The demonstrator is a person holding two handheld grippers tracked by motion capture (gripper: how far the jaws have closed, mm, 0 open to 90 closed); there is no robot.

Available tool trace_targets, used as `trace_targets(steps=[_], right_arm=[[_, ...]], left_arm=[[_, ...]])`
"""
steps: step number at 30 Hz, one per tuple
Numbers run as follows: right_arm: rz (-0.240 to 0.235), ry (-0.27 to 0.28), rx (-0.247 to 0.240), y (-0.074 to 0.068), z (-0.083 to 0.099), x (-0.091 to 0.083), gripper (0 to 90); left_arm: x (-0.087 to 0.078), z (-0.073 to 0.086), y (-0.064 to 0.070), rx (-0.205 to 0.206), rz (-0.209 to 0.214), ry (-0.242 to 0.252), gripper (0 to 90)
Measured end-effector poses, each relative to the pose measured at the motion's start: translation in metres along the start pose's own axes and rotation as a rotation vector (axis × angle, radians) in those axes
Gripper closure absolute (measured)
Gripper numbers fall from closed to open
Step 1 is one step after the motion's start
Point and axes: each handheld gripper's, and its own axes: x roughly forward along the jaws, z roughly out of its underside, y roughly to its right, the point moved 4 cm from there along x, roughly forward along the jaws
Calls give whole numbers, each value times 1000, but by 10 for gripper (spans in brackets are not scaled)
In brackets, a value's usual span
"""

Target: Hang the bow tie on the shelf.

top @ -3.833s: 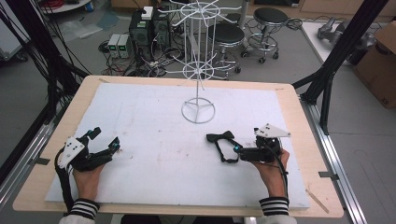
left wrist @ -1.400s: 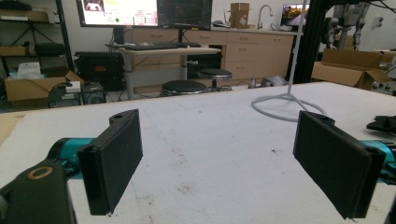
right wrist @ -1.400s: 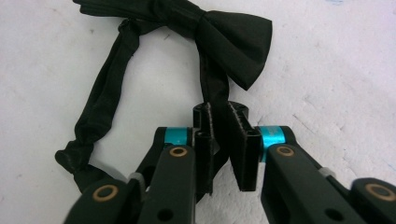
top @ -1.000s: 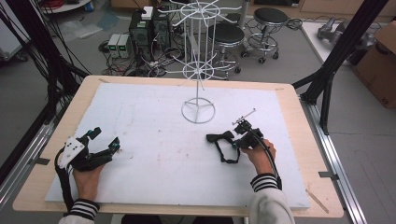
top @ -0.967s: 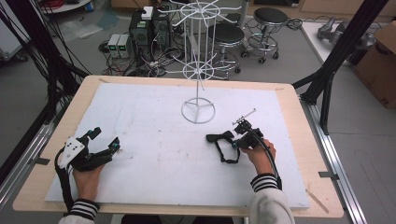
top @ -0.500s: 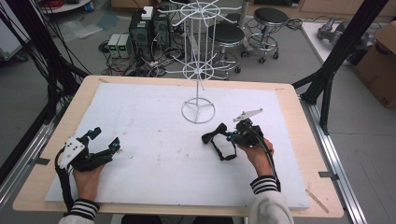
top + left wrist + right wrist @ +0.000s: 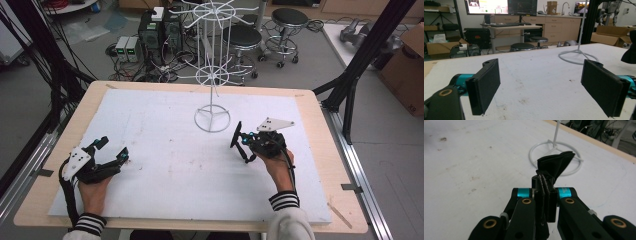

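Note:
A small piece of black folded fabric (image 7: 555,162) sticks out past the tips of my right gripper (image 7: 545,182), whose jaws are shut on it. From above, the fabric (image 7: 235,136) hangs just off the table, in front of the right gripper (image 7: 242,144) and a little right of the ring base of a white wire rack (image 7: 212,120). That ring base (image 7: 554,157) lies right behind the fabric. My left gripper (image 7: 114,150) rests on the white sheet at the near left, open, with nothing between its pads (image 7: 486,87).
A white sheet (image 7: 170,165) covers most of the wooden tabletop (image 7: 320,150). The rack's thin pole (image 7: 582,25) and base stand at the far right in the left gripper view. Stools, computers and cables sit on the floor beyond the table's far edge.
My right gripper has turned and carried the black fabric up off the sheet and away from the person, closer to the rack's base. The left gripper has stayed still.

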Motion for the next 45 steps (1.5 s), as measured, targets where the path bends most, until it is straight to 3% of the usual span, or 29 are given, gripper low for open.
trace_targets(steps=[8, 11, 21, 28, 45], right_arm=[[-20, 101, -71, -9, -11, -8, 887], [-18, 146, -78, -12, -15, -11, 887], [-46, 223, -66, -19, -30, -20, 887], [-73, 257, -101, -30, -53, -25, 887], [-95, 269, -177, -51, -96, -26, 887]], left_arm=[[0, 0, 0, 3, 0, 0, 160], [0, 0, 0, 2, 0, 0, 160], [0, 0, 0, 2, 0, -1, 160], [0, 0, 0, 3, 0, -1, 160], [0, 0, 0, 1, 0, -1, 162]])
